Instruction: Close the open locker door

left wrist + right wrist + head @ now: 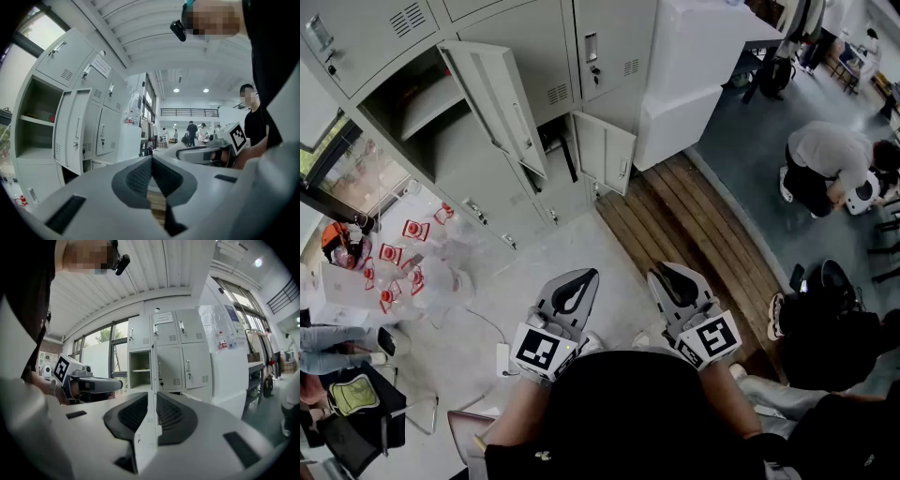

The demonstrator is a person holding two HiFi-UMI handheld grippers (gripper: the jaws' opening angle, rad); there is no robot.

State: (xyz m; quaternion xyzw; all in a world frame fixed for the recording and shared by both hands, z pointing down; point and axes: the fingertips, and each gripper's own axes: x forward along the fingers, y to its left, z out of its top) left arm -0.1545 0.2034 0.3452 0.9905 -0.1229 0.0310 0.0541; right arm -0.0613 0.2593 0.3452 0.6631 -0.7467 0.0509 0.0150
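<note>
Since neither door is within reach yet, both claws hang close in front of the person's body, well apart from the lockers [534, 42] and pointed toward them. The left claw [592, 275] has its pads pressed together at the tip with nothing between them. The right claw [655, 274] shows only a narrow slit between its pads and is also empty. A push needs no grip, which probably explains why neither is spread wide. The tall open locker door [499, 105] stands swung out from the upper bank, baring a shelf [424, 101] behind it, and a smaller lower door [606, 150] just to its right also hangs ajar near the floor. Which one the task means cannot be told. The right gripper view lines up almost edge-on with the tall door, so that claw looks the likelier one to press it flat once the person steps closer.
</note>
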